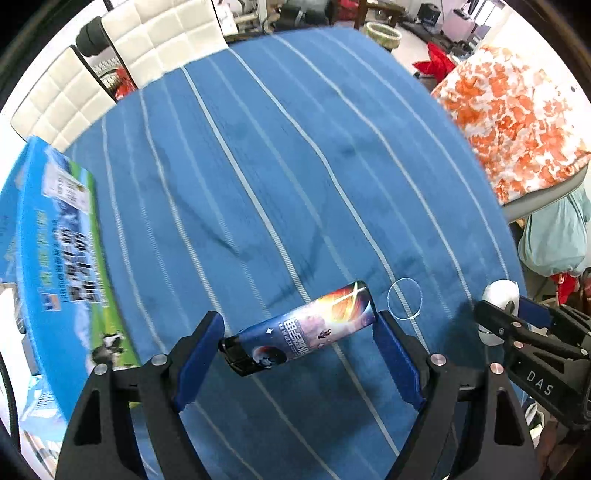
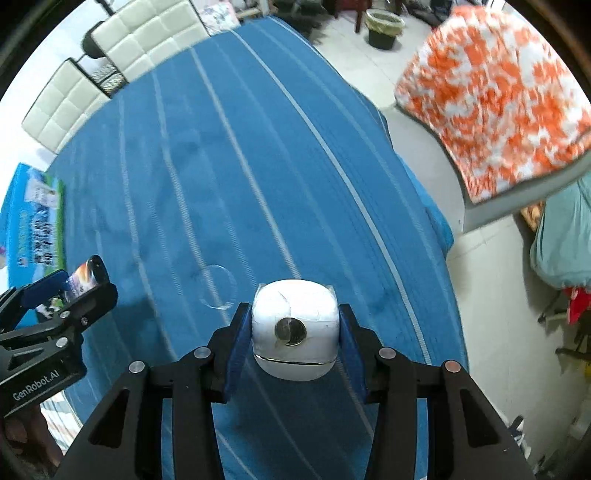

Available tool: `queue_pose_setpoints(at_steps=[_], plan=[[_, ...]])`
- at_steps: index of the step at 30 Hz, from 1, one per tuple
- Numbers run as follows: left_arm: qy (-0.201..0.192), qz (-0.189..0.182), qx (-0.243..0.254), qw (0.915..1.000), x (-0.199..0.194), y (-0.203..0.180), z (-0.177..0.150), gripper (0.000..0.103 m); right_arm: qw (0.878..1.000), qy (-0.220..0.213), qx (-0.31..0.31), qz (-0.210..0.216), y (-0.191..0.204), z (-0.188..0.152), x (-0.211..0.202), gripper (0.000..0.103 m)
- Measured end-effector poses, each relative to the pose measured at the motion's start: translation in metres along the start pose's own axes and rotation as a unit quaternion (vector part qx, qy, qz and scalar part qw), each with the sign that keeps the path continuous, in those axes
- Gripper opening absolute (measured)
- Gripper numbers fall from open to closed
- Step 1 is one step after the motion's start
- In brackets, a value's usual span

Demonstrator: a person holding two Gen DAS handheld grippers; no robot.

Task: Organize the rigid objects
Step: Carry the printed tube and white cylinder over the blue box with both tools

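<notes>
My left gripper (image 1: 298, 332) is shut on a lighter (image 1: 299, 328) with a space print, held lengthwise between the blue pads above the blue striped tablecloth (image 1: 295, 166). My right gripper (image 2: 293, 325) is shut on a white rounded box (image 2: 295, 328) with a round metal disc on its face. The right gripper and the white box (image 1: 498, 295) show at the right edge of the left wrist view. The left gripper with the lighter (image 2: 86, 278) shows at the left of the right wrist view. A thin clear ring (image 1: 404, 298) lies on the cloth, also in the right wrist view (image 2: 218, 286).
A blue and green printed carton (image 1: 55, 258) lies at the table's left edge. White padded chairs (image 1: 147, 40) stand at the far side. A chair with an orange and white cover (image 2: 498, 96) stands right of the table. A bin (image 2: 384, 26) sits on the floor beyond.
</notes>
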State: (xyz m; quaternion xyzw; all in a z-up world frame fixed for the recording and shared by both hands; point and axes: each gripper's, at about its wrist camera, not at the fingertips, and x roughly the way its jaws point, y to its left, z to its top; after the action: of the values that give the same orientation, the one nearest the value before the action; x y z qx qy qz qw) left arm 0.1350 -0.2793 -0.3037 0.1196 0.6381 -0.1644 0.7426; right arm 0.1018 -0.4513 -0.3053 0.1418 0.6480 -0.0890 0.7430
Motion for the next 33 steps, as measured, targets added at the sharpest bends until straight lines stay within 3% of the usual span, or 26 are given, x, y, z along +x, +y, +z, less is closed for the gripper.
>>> queue_pose_setpoints(at_steps=[14,24,33], plan=[[-0.083,-0.006,-0.048,0.9954,-0.089,0.072,-0.019,0.082,0.991,-0.103,-0.072,0.038,0.091,-0.004,-0.109,0.049],[-0.143,0.009,-0.082,0.9863,-0.157,0.130,-0.048,0.082,0.981,-0.127,-0.118,0.092,0.178,-0.023,-0.159,0.048],[-0.159,0.025,-0.122,0.9793,-0.192,0.199,-0.083,0.082,0.969,-0.133,-0.169,0.125,0.259,-0.034,-0.176,0.049]])
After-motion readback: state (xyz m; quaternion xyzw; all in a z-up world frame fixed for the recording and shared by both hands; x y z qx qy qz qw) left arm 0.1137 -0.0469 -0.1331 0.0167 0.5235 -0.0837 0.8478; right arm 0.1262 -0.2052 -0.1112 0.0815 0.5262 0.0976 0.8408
